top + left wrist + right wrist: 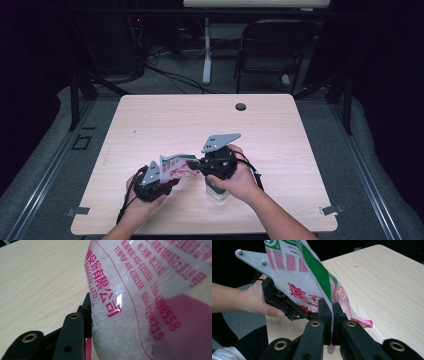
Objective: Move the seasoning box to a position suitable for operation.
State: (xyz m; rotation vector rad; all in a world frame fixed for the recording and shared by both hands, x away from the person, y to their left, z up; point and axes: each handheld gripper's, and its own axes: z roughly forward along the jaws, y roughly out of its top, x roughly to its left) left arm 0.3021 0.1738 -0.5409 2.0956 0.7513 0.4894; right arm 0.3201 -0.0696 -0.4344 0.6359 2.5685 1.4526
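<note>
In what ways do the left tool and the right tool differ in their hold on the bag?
The right tool pinches a thin flat edge of the bag with jaws shut; the left tool has the bag's full, bulging part against its jaw. Both meet the same bag above the table.

printed plastic bag (175, 166), white granules, held above table

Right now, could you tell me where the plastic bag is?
In the high view the plastic bag hangs above the table's near edge, between the left gripper and right gripper.
</note>
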